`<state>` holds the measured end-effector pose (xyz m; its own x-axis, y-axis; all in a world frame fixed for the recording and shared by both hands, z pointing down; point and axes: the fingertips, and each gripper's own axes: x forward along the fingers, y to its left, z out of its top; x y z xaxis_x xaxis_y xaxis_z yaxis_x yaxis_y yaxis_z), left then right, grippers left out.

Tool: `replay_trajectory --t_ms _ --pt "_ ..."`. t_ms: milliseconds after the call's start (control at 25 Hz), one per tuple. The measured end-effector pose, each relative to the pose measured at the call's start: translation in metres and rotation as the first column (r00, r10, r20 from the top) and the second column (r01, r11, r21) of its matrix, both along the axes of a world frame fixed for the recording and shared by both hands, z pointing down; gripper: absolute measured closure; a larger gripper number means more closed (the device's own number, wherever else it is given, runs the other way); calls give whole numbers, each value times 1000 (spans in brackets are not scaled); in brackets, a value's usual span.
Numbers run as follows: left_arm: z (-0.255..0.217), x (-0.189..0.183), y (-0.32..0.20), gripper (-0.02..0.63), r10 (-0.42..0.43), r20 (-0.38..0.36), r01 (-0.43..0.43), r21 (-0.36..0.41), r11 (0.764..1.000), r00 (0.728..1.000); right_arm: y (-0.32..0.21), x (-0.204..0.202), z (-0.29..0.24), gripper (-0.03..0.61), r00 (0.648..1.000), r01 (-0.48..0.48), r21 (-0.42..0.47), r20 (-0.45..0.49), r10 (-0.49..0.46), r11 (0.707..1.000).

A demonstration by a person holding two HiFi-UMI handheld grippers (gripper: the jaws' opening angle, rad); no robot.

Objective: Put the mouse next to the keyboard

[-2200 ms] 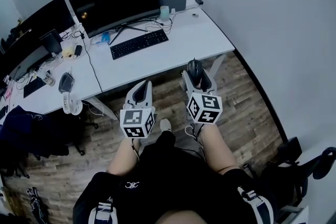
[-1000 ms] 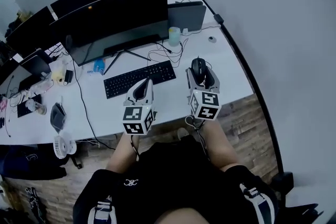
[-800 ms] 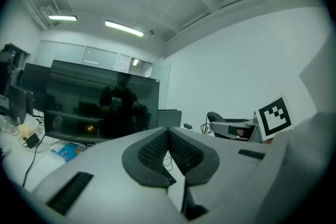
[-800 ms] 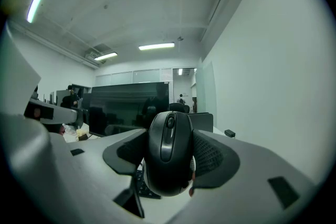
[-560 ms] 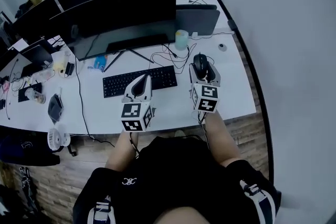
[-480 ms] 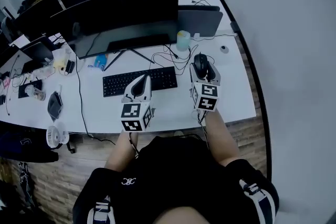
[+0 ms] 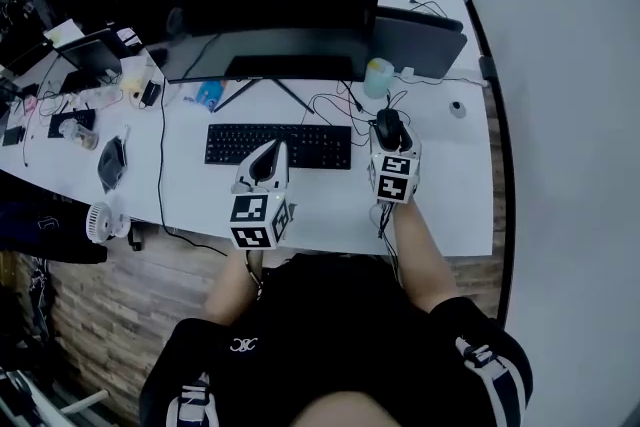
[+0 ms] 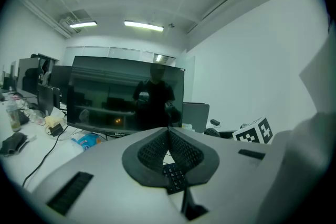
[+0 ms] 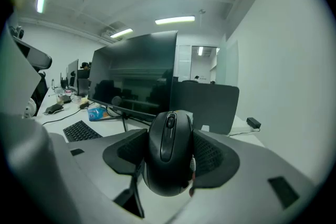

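Note:
A black mouse point(image 9: 167, 152) sits between the dark pads of my right gripper point(image 7: 388, 131), which is shut on it above the white desk point(image 7: 440, 185), just right of the keyboard's right end. The black keyboard point(image 7: 279, 145) lies in front of the wide monitor point(image 7: 250, 10). Over the keyboard's near edge hovers my left gripper point(image 7: 266, 160), shut with nothing in it; its pads point(image 8: 169, 147) meet in the left gripper view, where a few keyboard keys point(image 8: 173, 176) show below them.
A pale cup point(image 7: 377, 77) and tangled cables point(image 7: 335, 102) lie behind the keyboard. A dark laptop-like panel point(image 7: 420, 43) stands at the back right. A small round object point(image 7: 457, 108) rests near the right edge. Clutter and a small fan point(image 7: 102, 221) fill the desk's left.
The person has stepped up to the desk. Both grippers have moved forward over it, the right one carrying the mouse to the keyboard's right end. Jaws are unchanged.

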<state>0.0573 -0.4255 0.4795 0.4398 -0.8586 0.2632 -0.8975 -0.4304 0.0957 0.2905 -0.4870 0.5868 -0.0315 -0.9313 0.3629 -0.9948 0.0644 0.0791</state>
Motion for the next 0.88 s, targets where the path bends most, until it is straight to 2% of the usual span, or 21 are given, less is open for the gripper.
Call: replay_trajectory --t_ms 320,640,880 --pt "14 -5 1 600 -71 20 71 -28 997 997 -2 -8 73 293 998 54 -161 50 -46 986" --pt "21 4 9 601 -95 36 97 -38 995 995 6 -9 132 293 996 83 -300 56 -69 950" --pt "23 6 15 600 -102 48 104 -42 994 994 13 -10 165 291 995 65 -405 95 -29 912"
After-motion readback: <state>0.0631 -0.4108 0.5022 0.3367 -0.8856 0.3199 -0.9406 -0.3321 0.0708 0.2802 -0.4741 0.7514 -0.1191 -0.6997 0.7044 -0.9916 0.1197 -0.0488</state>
